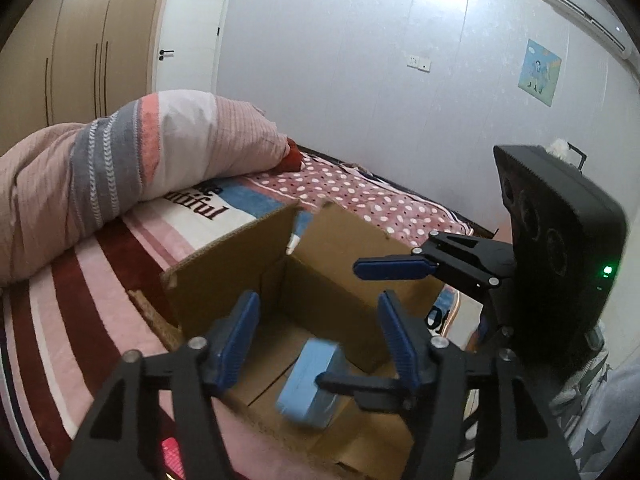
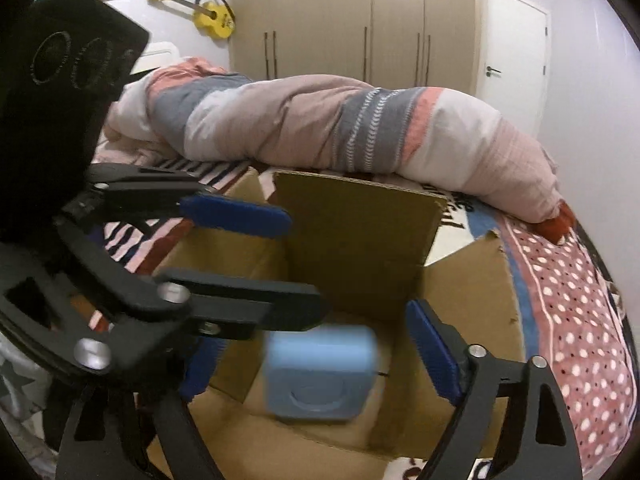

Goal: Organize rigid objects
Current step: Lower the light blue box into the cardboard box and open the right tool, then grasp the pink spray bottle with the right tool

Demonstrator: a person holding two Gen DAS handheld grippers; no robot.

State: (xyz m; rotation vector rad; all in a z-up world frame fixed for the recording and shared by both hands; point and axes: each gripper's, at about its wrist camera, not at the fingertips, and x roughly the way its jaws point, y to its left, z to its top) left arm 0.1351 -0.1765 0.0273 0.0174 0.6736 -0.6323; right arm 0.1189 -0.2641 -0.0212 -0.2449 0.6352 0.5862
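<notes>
Blue box (image 1: 310,386) dropping into the cardboard box (image 1: 224,276).
Left gripper (image 1: 320,338) and right gripper (image 2: 316,360) are wide open, empty; next, find another thing.

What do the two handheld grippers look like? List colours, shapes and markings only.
Both the left gripper and the right gripper share one build: matte black angular linkage frames with cut-out openings and silver round pivot bolts. Their jaws carry long blue ribbed pads. Each has a bulky black housing with embossed circles; the right one's shows a green light. No cables or sleeves are visible.
</notes>
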